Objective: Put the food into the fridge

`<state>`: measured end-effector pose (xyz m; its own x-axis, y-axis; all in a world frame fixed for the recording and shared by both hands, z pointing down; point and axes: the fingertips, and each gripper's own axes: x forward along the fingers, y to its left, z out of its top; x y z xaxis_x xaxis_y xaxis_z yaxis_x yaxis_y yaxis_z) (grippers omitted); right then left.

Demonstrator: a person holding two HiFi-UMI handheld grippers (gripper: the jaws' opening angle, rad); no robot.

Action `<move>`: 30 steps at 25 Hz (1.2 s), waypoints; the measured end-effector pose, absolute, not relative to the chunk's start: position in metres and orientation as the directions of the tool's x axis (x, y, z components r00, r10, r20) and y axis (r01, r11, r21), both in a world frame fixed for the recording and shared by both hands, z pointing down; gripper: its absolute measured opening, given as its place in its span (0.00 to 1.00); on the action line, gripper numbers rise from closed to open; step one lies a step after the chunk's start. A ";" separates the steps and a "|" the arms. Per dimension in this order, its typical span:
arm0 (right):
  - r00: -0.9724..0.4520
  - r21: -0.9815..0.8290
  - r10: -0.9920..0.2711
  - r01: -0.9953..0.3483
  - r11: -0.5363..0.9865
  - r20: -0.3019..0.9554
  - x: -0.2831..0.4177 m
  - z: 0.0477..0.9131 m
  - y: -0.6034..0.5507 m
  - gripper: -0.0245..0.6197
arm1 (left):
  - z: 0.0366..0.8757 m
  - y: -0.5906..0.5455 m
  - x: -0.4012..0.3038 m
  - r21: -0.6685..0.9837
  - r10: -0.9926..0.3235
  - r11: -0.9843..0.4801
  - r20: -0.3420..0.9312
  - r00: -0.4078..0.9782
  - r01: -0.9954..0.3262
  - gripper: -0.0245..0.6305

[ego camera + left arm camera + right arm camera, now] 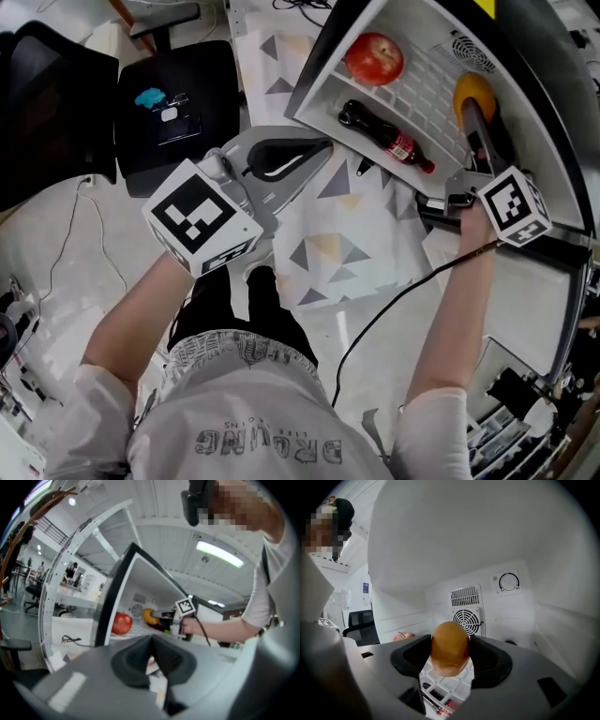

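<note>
Head view: right tongs (476, 114) reach into the open fridge (539, 141), over its white rack (427, 89) — apple (375, 58) far left, red-labelled bottle (384, 136) lying nearer, label unreadable. Left tongs (281, 159) hang above a triangle-patterned mat (328, 246).

Left gripper view: the jaws meet, empty.

Right gripper view: the jaws clamp an orange fruit (450, 648) before the fan grille (468, 620).

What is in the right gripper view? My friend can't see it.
The right gripper has its fingers shut on a round orange-brown piece of food, held inside a white fridge. Behind it are a round fan vent and a dial. A red apple sits at the left, and a bottle lies on the shelf below.
</note>
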<state>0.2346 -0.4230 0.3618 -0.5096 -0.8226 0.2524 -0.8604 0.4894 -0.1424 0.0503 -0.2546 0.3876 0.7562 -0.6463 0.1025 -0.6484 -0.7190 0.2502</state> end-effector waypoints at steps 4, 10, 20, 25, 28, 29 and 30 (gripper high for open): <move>-0.499 -0.109 -0.822 -0.865 0.489 0.274 0.233 0.369 -0.434 0.44 | 0.394 -0.256 0.050 0.262 -0.647 -0.714 0.107 0.755 -0.649 0.05; -0.481 -0.085 -0.823 -0.874 0.479 0.303 0.235 0.382 -0.446 0.45 | 0.404 -0.257 0.047 0.280 -0.652 -0.703 0.114 0.750 -0.654 0.05; -0.440 0.011 -0.813 -0.877 0.480 0.380 0.232 0.399 -0.460 0.45 | 0.418 -0.256 0.047 0.306 -0.651 -0.693 0.123 0.749 -0.653 0.05; -0.426 0.030 -0.814 -0.880 0.475 0.395 0.236 0.406 -0.465 0.45 | 0.422 -0.256 0.048 0.313 -0.647 -0.692 0.132 0.751 -0.651 0.05; -0.422 0.037 -0.814 -0.880 0.474 0.398 0.236 0.406 -0.467 0.45 | 0.422 -0.258 0.046 0.313 -0.649 -0.690 0.133 0.749 -0.653 0.05; -0.418 0.044 -0.814 -0.880 0.474 0.403 0.235 0.406 -0.467 0.45 | 0.423 -0.259 0.045 0.313 -0.649 -0.689 0.133 0.749 -0.653 0.05; -0.415 0.053 -0.814 -0.879 0.474 0.406 0.235 0.406 -0.467 0.45 | 0.423 -0.259 0.045 0.314 -0.649 -0.689 0.133 0.749 -0.653 0.05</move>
<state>0.2347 -0.4669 0.4062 -0.4149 -0.8140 0.4065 -0.8787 0.4744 0.0530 0.0451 -0.2592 0.4228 0.7487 -0.6494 0.1329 -0.6533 -0.6890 0.3136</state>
